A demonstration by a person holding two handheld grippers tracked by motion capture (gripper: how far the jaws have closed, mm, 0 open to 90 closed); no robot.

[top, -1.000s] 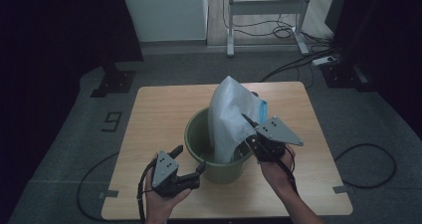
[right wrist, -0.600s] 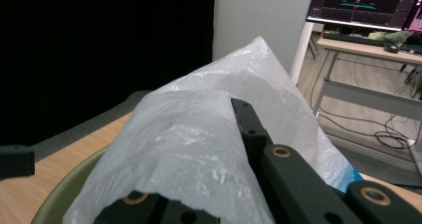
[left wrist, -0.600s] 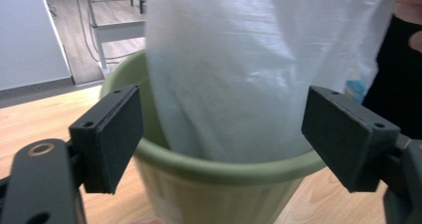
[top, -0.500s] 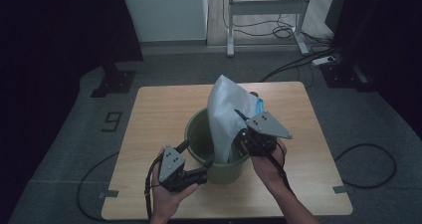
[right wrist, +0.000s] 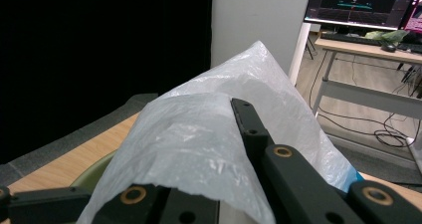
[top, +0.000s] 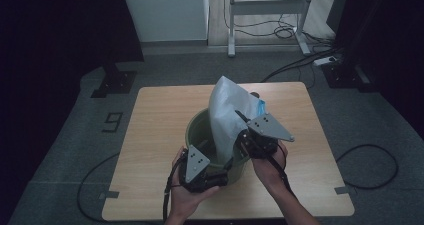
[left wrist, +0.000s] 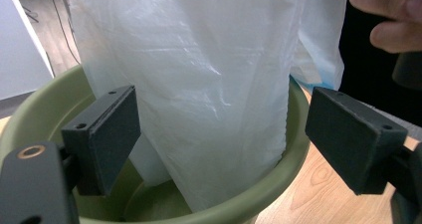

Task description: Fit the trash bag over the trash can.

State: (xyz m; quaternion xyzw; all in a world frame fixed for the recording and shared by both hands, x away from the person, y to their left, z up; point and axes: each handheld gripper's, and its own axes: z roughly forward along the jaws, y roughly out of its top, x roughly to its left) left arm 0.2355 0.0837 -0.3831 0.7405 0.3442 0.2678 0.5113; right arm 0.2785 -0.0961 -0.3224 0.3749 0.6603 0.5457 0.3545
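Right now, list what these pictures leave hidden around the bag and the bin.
- Bottom of the green bin, left gripper view: covered by the white plastic bag.
- Right gripper, right gripper view: one jaw lies under the bag film, so its grip cannot be judged.
- Blue item behind the bag, high view: mostly hidden, too small to identify.

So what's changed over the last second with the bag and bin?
The left tongs moved in from the table's near edge to the green bin's near rim, jaws open towards the white bag. The right tongs edged left with the bag, clamped on it throughout. The bin stayed put.
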